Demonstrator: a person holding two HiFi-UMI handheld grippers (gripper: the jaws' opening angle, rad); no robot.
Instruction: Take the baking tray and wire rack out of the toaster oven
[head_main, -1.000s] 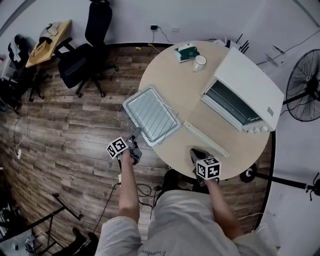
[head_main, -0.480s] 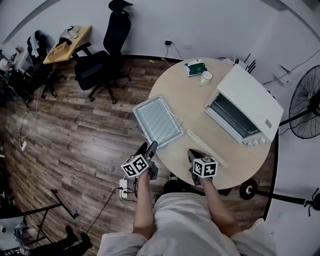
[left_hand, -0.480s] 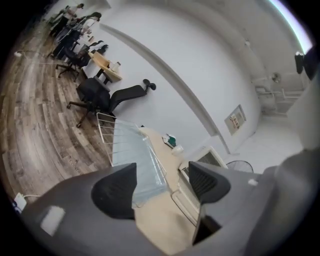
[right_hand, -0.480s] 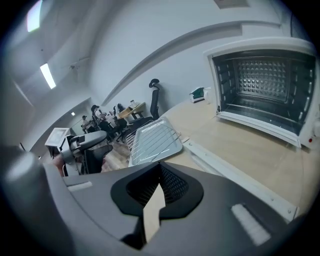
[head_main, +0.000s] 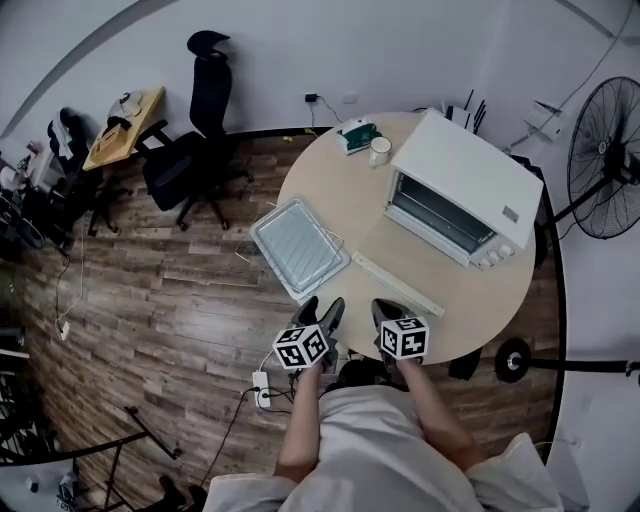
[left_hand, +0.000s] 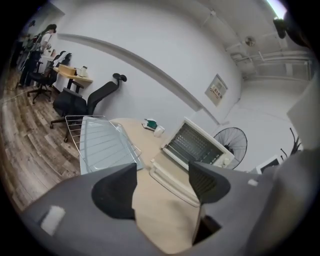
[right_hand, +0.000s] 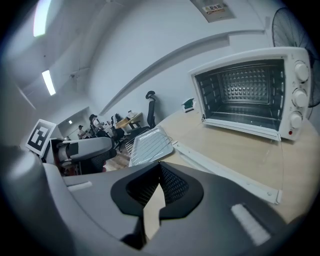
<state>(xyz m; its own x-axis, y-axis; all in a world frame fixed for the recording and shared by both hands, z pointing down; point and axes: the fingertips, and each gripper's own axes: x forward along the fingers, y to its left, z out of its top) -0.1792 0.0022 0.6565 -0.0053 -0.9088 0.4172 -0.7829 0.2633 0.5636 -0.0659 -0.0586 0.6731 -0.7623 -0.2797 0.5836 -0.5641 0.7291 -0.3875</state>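
Spread wide with nothing between them, the jaws of the left gripper (left_hand: 162, 182) sit at the near edge of the round worktop (head_main: 345, 185). The right gripper (right_hand: 160, 186) has its jaws pressed together on nothing. Both are held side by side close in front of the person's body, marker cubes up, forearms drawn in.

Beyond the left gripper the baking tray (head_main: 298, 245) lies on top of the wire rack (left_hand: 74, 127) at the worktop's left edge — both outside the toaster oven (head_main: 465, 190) and well apart from it. The oven door (head_main: 397, 283) hangs open toward the grippers — a mug (head_main: 380, 151) stands at the far edge.
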